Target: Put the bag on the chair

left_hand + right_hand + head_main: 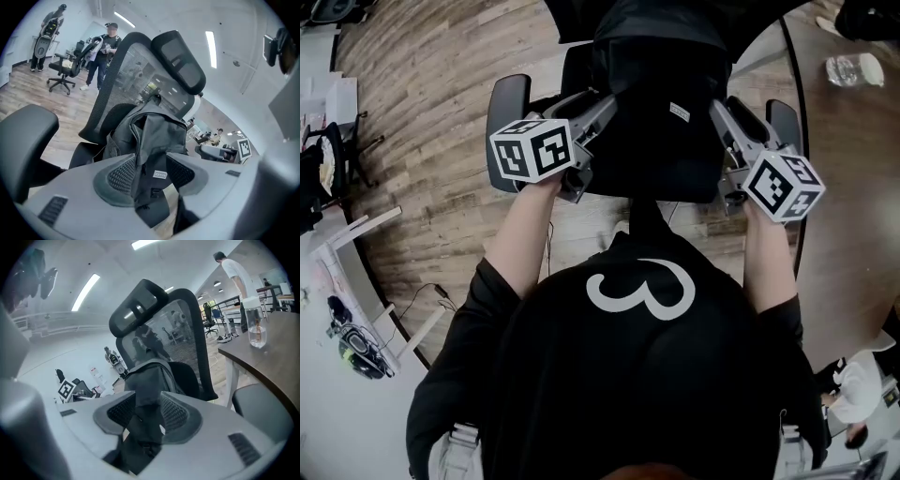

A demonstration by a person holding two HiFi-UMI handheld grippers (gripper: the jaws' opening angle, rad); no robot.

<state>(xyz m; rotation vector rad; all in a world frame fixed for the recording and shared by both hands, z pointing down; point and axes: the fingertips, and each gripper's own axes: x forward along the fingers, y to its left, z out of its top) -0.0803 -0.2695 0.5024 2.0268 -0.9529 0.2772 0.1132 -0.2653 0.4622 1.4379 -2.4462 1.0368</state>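
Sitting upright on the seat of the mesh-backed chair (pixel 123 70), the soft dark fabric bag (pixel 157 133) leans against the backrest. The left gripper (pixel 151 171) and right gripper (pixel 147 412), one near each side of it, have their ribbed pads (pixel 123 174) spread and pinch nothing.

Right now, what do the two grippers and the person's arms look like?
The left gripper and right gripper are pale grey, their broad jaws lined with dark dimpled pads. The left marker cube and the right marker cube are white with black square patterns. The person wears a black short-sleeved top.

Three near views, one shared chair (pixel 129 70)
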